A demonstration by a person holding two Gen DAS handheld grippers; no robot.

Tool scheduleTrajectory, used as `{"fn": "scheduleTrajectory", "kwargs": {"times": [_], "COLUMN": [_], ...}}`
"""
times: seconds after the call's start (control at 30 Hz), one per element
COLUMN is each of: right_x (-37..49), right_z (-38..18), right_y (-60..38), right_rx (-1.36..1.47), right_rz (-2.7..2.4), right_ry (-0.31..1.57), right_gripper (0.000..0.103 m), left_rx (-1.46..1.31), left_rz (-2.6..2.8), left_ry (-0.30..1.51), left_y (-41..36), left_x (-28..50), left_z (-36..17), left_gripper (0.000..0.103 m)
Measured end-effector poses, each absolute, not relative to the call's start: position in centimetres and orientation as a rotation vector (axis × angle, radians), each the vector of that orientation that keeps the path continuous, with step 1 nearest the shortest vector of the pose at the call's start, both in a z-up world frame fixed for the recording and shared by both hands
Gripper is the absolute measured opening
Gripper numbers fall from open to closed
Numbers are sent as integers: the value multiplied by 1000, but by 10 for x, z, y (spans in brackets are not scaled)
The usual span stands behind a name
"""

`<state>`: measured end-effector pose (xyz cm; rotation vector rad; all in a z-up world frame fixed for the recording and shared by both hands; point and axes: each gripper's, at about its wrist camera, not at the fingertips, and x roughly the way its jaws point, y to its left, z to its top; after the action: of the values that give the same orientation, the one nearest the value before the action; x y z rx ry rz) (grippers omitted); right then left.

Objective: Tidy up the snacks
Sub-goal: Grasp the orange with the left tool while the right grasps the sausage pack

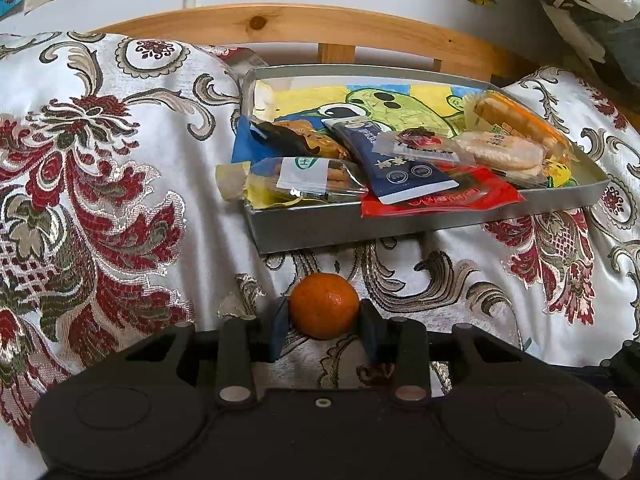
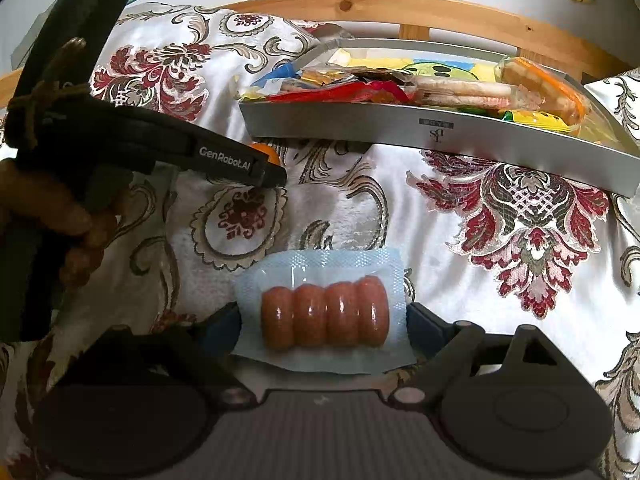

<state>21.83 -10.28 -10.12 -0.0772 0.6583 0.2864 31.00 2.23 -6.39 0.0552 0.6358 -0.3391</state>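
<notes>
Across both views a floral cloth (image 1: 120, 200) covers the surface, wooden rail (image 1: 280, 24) and white wall behind. Left view, bottom centre: left gripper (image 1: 324, 320), fingers narrow, clamped on a mandarin (image 1: 324, 310). Grey tray (image 1: 400, 228), upper right, holds packets. Only the right view shows the sausage pack (image 2: 324, 316), lower centre, between the right gripper's (image 2: 324, 328) wide fingers; grip cannot be told.

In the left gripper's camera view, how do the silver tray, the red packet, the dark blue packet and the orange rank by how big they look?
Largest to smallest:
1. silver tray
2. red packet
3. dark blue packet, partly covered, so close to the red one
4. orange, though nearness to the camera enlarges it
</notes>
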Motion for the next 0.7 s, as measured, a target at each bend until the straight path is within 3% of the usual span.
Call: {"fn": "scheduleTrajectory", "kwargs": {"times": [0.7], "right_x": [198], "right_z": [-101], "right_y": [-103], "right_rx": [-74], "right_rz": [276], "right_ry": [583], "right_gripper": [90], "left_rx": [17], "left_rz": [-338], "left_ry": [667], "left_y": [31], "left_x": [274], "left_z": [-51], "left_gripper": [37]}}
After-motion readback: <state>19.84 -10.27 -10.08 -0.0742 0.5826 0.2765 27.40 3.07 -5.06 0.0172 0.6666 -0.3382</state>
